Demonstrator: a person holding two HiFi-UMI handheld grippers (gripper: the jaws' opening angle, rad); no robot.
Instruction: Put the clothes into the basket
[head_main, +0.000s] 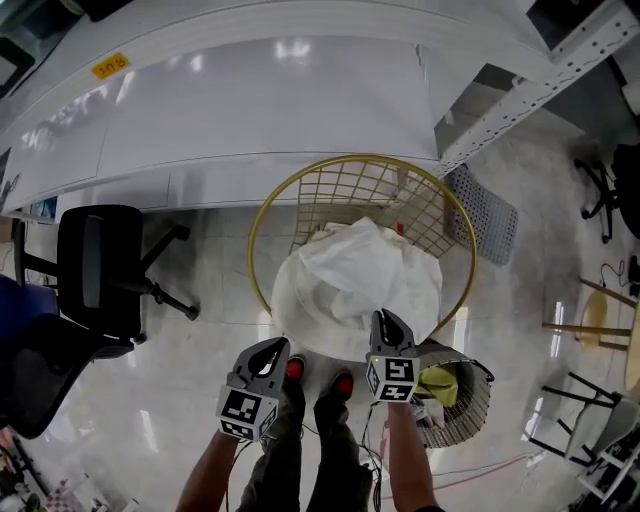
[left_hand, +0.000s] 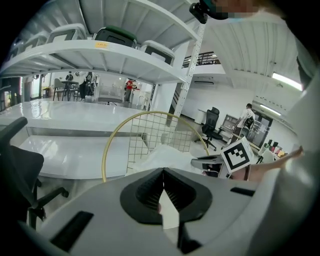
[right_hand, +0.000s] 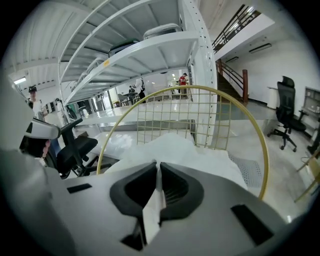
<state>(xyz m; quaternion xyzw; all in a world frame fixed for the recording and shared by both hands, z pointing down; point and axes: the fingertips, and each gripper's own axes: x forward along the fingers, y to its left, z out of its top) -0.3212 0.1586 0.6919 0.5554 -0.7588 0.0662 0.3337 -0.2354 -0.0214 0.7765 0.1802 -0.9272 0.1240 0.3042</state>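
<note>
Viewing the scene from above, we identify a round basket (head_main: 360, 158) built from thin gold-coloured wire: a smooth circular rim over a wall of square grid mesh. It stands on a pale, glossy floor (head_main: 190, 400), just in front of a smooth white shelf (head_main: 250, 100). Inside the basket lies a white garment (head_main: 360, 270) of soft, crumpled fabric; it is heaped above the rim and spreads over the near edge toward us. A smaller basket (head_main: 472, 412) of fine grey mesh sits on the floor just beside the gold one, at our right, and it holds a bunched yellow-green cloth (head_main: 438, 383). A black office chair (head_main: 100, 265) with a padded back stands well apart at our left. We hold both tools at the near edge of the gold basket. The left gripper (left_hand: 163, 172) has its dark ribbed jaws brought together, with a thin fold of the white garment pinched between them. The right gripper (right_hand: 157, 166) shows the same condition: jaws together, clamped on a narrow strip of the white garment, with the rest of the fabric lying ahead of it inside the gold rim.
</note>
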